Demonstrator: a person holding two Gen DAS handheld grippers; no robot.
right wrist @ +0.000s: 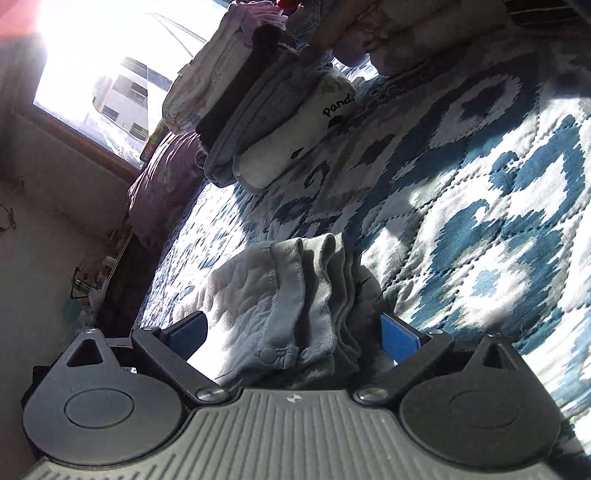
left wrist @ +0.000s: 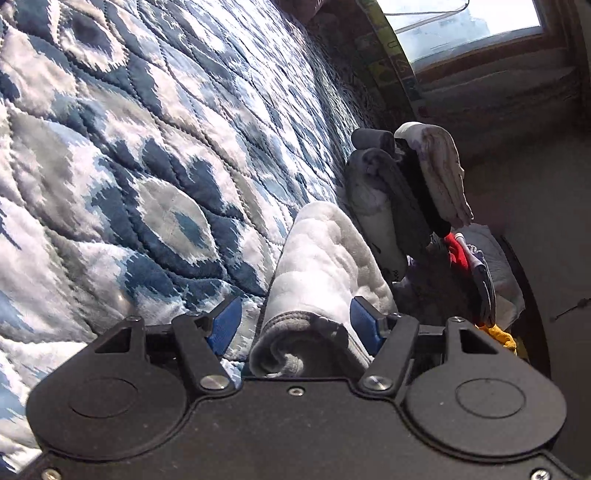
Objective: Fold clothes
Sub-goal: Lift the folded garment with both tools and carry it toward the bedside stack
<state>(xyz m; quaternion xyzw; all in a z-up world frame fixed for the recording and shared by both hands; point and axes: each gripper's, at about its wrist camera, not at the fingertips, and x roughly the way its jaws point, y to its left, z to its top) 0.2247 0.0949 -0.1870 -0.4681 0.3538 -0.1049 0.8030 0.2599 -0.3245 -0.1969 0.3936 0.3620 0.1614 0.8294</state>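
Left wrist view first: the left gripper (left wrist: 295, 319) sits low over the blue-and-white quilted bedspread (left wrist: 129, 147), its blue-padded fingers (left wrist: 225, 321) spread wide, and the folded white quilted garment with grey trim (left wrist: 317, 273) lies on the bedspread between them. The pads stand clear of the cloth on both sides, so nothing is being pinched. Just beyond the garment, a stack of folded clothes (left wrist: 406, 184) in white, grey and black stands on the bedspread, with a heap of red, yellow and white laundry (left wrist: 476, 273) behind it and a bright window (left wrist: 469, 26) above.

Over to the right wrist view: the right gripper (right wrist: 295, 332) also has its blue fingers (right wrist: 399, 338) well apart, and the same garment (right wrist: 280, 295), grey snap-button edge toward the camera, rests between them, no pad pressing it. Farther along the bedspread (right wrist: 480, 203) stands the stack (right wrist: 258, 110), its nearest white piece printed "panda". A purple pillow (right wrist: 159, 184) lies beside the window (right wrist: 110, 74).
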